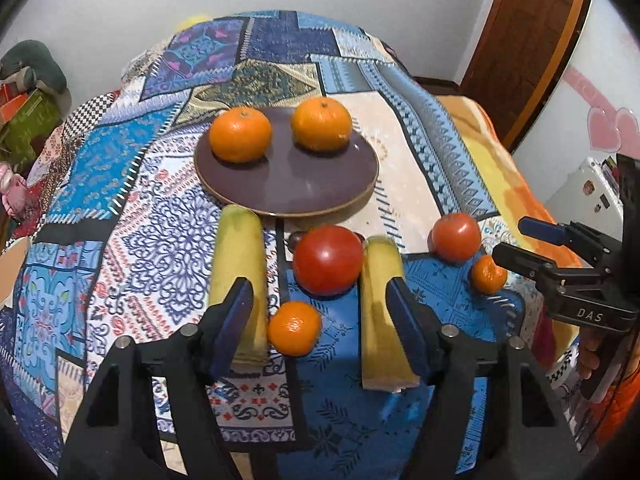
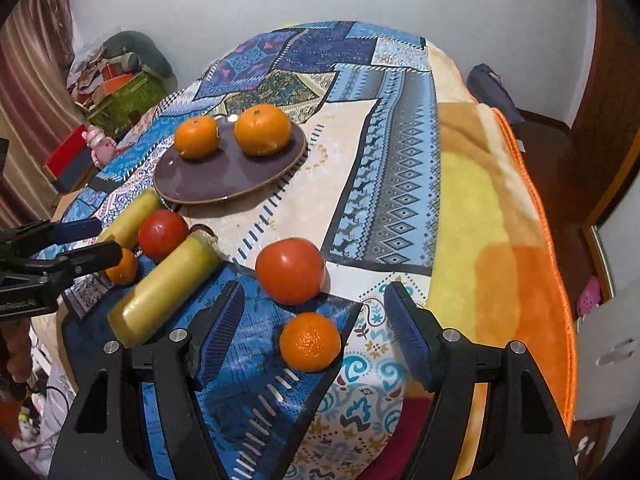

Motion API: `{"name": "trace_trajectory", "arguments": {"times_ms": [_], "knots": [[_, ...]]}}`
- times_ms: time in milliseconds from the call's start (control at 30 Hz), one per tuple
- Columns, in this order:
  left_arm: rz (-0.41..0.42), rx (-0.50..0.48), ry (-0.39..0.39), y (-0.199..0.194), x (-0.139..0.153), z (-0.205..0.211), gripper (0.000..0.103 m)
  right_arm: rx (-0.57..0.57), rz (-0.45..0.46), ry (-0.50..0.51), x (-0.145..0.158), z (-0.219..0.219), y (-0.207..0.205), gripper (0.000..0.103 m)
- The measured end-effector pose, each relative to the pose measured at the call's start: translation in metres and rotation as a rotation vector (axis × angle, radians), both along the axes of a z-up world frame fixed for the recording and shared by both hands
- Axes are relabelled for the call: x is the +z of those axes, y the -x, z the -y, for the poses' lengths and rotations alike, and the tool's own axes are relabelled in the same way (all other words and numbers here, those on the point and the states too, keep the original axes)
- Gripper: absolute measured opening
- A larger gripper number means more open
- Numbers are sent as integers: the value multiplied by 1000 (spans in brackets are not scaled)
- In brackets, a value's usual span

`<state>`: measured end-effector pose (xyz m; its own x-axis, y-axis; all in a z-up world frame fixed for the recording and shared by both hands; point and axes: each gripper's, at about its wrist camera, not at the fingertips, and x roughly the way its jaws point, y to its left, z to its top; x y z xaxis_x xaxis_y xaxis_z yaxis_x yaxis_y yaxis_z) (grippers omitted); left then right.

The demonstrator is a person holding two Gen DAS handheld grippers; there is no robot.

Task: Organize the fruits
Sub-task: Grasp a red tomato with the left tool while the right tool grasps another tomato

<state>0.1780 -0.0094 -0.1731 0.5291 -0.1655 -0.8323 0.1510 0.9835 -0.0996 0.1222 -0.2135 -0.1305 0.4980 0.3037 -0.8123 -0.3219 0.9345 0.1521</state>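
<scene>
A dark round plate (image 1: 304,188) (image 2: 200,176) on the patterned cloth holds two large oranges (image 1: 240,134) (image 1: 322,123). In front of it lie two yellow-green cylinders (image 1: 240,276) (image 1: 382,304), two red tomatoes (image 1: 328,260) (image 1: 456,237) and two small oranges (image 1: 294,328) (image 1: 488,274). My left gripper (image 1: 320,320) is open, its fingers either side of one small orange. My right gripper (image 2: 314,320) is open around the other small orange (image 2: 310,342), with a tomato (image 2: 290,271) just beyond. The right gripper also shows at the right of the left wrist view (image 1: 536,240).
The patchwork cloth (image 1: 160,208) covers a rounded table. An orange and yellow blanket (image 2: 500,240) lies to the right. Boxes and clutter (image 2: 116,88) sit on the floor at left. A wooden door (image 1: 528,40) is at the back right.
</scene>
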Motion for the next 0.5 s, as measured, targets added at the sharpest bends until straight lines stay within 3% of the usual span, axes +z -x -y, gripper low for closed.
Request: {"name": "trace_trajectory", "arguments": {"times_ms": [167,500], "knots": [[-23,-8,0,-11,-11,7,59,21,-11,3,-7,-4,-4,69],[-53,-14,-16,-38,-28,12,58,59,-58,-3,-24,-16,-22,63]]}}
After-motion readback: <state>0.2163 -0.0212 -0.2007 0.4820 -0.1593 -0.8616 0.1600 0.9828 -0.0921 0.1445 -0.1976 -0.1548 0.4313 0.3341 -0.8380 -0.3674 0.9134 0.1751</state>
